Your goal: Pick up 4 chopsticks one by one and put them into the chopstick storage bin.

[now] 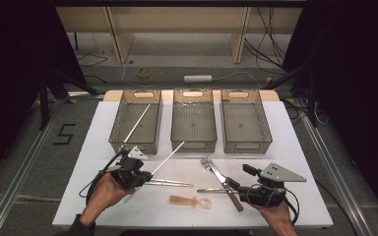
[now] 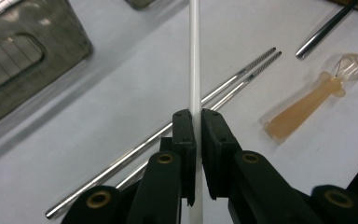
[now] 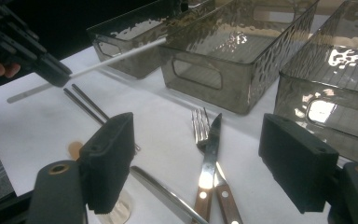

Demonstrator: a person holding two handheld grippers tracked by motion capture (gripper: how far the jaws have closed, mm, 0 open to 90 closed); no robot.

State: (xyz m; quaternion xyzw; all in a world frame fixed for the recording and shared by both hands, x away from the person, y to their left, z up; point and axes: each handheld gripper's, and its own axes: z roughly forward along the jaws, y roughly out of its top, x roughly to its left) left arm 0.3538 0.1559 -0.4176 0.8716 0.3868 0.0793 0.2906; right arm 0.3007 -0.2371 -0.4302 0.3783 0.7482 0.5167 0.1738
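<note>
Left gripper point(image 2: 195, 140): nearest the lens, its fingers pinch a white chopstick point(image 2: 195, 56) near one end.
White chopstick: lifted off the surface point(image 1: 285, 147), tip angled toward the left bin point(image 1: 137, 123) and middle bin point(image 1: 193, 122).
Left bin: already holds a matching white stick point(image 1: 138, 122).
Step in hand: carrying the chopstick to a bin, probably the left one.
Next move: swing the tip over the rim, then release.
Metal chopsticks point(image 2: 168, 135): lying on the surface below.
Right gripper point(image 3: 205, 163): fingers wide, empty, over fork point(image 3: 200, 126) and knife point(image 3: 209, 163).
</note>
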